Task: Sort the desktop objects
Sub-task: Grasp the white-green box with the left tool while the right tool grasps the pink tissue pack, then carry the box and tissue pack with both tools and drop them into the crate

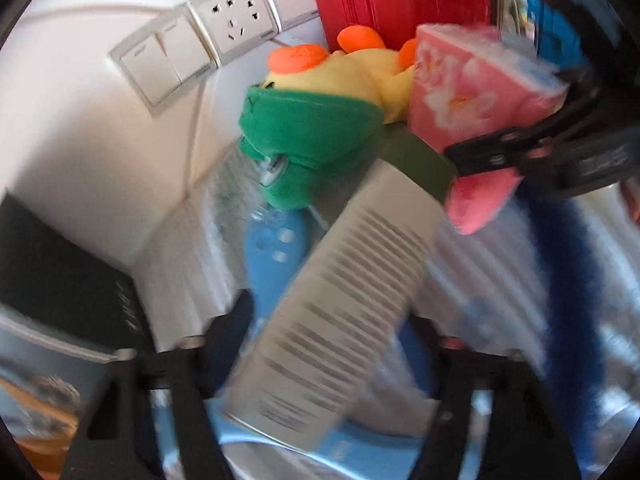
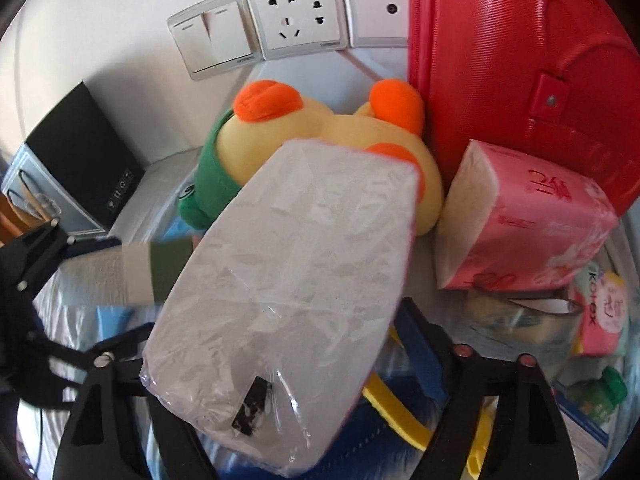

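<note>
A long white box (image 1: 340, 280) with printed lines and a dark green end lies between the fingers of my left gripper (image 1: 320, 360), which is shut on it. The right wrist view shows the same box (image 2: 128, 268) sticking out of the left gripper (image 2: 48, 248) at the left edge. My right gripper (image 2: 276, 340) is shut on a plastic-wrapped tissue pack (image 2: 288, 280) whose pale underside faces the camera. In the left wrist view that pack (image 1: 472, 88) shows pink with flowers, pinched by the right gripper (image 1: 496, 152). Both held things hover in front of a yellow plush toy (image 2: 288, 128) with a green hood.
A red hard case (image 2: 520, 80) stands at the back right, with a second pink tissue pack (image 2: 520, 220) against it. Wall sockets (image 2: 296, 16) are behind. A black box (image 2: 88, 152) is on the left. A Kotex pack (image 2: 600, 312), a tape roll (image 2: 532, 312) and a green bottle (image 2: 604, 392) lie at the right.
</note>
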{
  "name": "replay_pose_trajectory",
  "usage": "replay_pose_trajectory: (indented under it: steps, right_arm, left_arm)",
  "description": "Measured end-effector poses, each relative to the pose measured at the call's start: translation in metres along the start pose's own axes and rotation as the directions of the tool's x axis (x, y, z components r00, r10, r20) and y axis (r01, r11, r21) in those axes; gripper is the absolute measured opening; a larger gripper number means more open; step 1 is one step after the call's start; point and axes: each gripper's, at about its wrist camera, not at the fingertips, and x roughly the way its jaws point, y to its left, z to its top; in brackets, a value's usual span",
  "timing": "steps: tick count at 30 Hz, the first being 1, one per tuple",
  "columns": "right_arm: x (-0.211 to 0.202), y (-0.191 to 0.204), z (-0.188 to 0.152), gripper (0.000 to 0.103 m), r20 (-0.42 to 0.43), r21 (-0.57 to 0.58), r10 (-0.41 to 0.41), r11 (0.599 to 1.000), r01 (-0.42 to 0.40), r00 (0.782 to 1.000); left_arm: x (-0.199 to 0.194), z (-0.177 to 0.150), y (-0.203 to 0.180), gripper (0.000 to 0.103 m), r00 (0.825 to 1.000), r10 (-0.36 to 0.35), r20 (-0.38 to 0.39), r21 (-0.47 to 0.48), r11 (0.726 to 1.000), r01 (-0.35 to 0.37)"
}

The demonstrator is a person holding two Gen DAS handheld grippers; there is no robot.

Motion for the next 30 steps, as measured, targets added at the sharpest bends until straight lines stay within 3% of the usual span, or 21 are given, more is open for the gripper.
replay_pose_trajectory:
  steps: [2, 6, 9, 17, 25, 30]
  right_arm:
    - [-0.006, 0.001, -0.003, 0.057, 0.009, -0.018, 0.012, 1.0, -0.012, 1.0]
    - [-0.022, -0.006, -0.014, 0.055, 0.007, -0.009, 0.087, 0.996, -0.087, 0.996]
    - [-0.043, -0.004, -0.021, 0.055, 0.036, -0.039, 0.086, 0.996, -0.084, 0.996]
    - [-0.092, -0.003, -0.034, 0.055, 0.067, -0.063, 0.106, 0.993, -0.102, 0.992]
    - [-0.182, 0.0, -0.062, 0.055, 0.161, -0.118, 0.118, 0.988, -0.1, 0.98]
    - [-0.264, -0.002, -0.091, 0.055, 0.248, -0.132, 0.108, 0.988, -0.076, 0.963]
  left_arm:
    - [-0.004, -0.004, -0.006, 0.058, 1.0, 0.013, 0.005, -0.027, 1.0, -0.013]
    - [-0.009, -0.009, -0.01, 0.053, 1.0, 0.017, -0.001, -0.095, 0.995, -0.017]
    - [-0.018, -0.013, -0.007, 0.034, 1.0, -0.026, 0.016, -0.187, 0.982, 0.029]
    - [-0.043, -0.027, -0.011, 0.033, 0.998, 0.056, 0.04, -0.296, 0.954, -0.041]
    - [-0.134, -0.018, -0.055, 0.033, 0.974, 0.123, 0.19, -0.302, 0.951, -0.061]
    - [-0.197, 0.0, -0.097, 0.033, 0.941, 0.195, 0.278, -0.323, 0.941, -0.1]
